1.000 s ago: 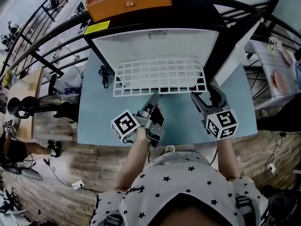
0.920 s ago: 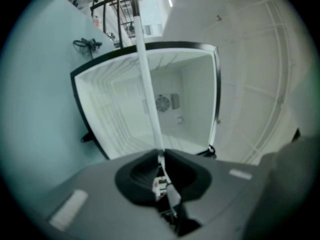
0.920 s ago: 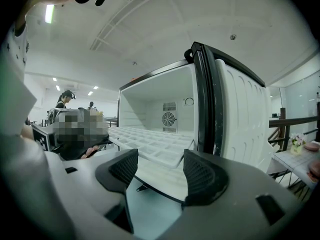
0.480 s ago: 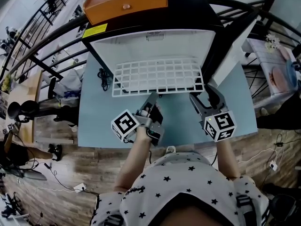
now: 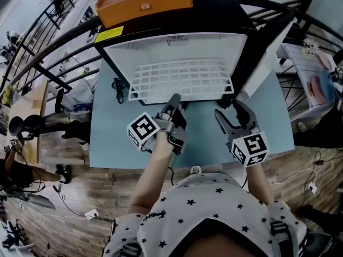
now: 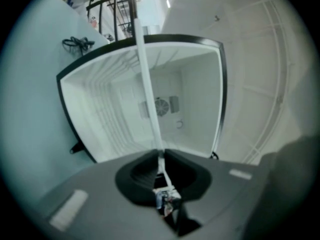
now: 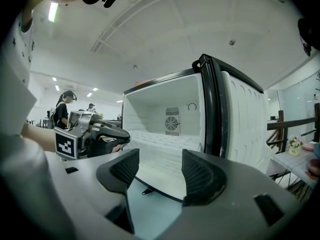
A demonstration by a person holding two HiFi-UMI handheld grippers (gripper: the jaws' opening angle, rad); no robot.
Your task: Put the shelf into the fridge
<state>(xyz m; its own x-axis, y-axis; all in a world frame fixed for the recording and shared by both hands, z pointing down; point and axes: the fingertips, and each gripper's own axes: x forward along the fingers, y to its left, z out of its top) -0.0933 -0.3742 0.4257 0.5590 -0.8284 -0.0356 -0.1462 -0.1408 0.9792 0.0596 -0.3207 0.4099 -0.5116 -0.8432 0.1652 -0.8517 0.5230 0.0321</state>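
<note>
Lying mostly inside the open white fridge point(image 5: 177, 46), the white wire-grid shelf point(image 5: 182, 80) has its near edge at the opening, pinched between the closed left tongs point(image 5: 176, 101). To the right, the right tongs point(image 5: 231, 113) gape wide, empty, over the pale blue tabletop point(image 5: 112, 135).

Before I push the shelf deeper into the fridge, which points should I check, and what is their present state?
1. Left gripper shut on the front edge of the shelf: ok.
2. Right gripper sharing the load: not ok; its jaws stand apart with nothing between them.
3. Door swung aside from the opening: ok.
4. Inside of the fridge free of obstacles ahead of the shelf: ok.
5. Shelf sides seated in the wall rails: cannot tell.
</note>
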